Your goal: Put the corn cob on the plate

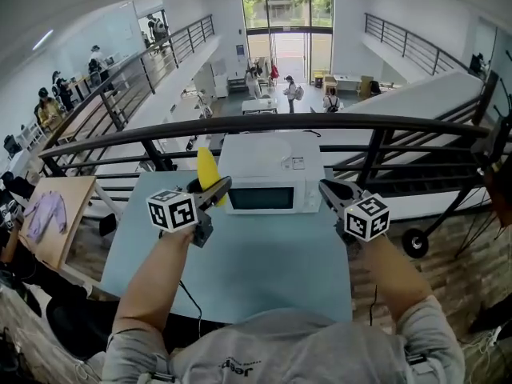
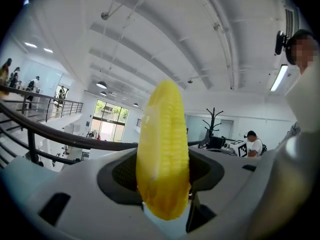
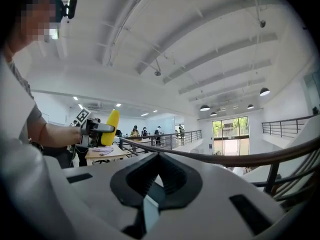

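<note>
Head view is showing the left gripper (image 1: 214, 190) clamping the corn (image 1: 207, 168) down near its bottom end. The cob is sticking up toward 12 o'clock over the table (image 1: 264, 270), just at 9 o'clock of the microwave (image 1: 268, 184). The right gripper (image 1: 330, 190) is hanging at the microwave's 3 o'clock, jaws together on nothing. What's bugging me: with only the low end getting pinched, that rounded cob could be pivoting or sliding out on a quick swing, then rolling off the table. No plate is showing in any view, maybe it's sitting inside the microwave, can't tell. The corn is also blocking the left pads.
</note>
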Tool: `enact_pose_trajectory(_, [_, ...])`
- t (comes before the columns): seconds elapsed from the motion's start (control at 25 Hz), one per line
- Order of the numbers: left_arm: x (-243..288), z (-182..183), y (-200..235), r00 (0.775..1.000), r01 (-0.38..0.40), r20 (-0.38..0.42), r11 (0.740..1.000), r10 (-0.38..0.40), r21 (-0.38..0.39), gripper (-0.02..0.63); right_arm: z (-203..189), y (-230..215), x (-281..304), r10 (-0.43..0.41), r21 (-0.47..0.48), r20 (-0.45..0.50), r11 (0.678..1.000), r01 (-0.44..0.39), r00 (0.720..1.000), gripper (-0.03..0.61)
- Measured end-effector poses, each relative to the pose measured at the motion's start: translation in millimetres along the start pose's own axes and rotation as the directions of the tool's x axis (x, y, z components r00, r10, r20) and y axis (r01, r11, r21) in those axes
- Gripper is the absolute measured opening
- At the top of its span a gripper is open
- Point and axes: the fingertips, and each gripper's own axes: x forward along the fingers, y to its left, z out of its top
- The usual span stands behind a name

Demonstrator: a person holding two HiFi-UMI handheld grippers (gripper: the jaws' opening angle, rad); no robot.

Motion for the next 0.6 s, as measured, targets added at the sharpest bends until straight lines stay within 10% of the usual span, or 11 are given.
enact_pose_trajectory(0.36, [139,28,50,0.975,-0.014,-0.223,1.0,0.018,0.02,0.249,19,-97,97,-0.147,0.205,-0.014,0.968,0.147,0.989,0.006])
enact_pose_trajectory(0.6, [205,4,93,0.908,-0.096,-0.393,0.985,0.146,0.144,0.249,-19,-136,118,-0.239,0.185,-0.102,0.949,0.255,0.966,0.006])
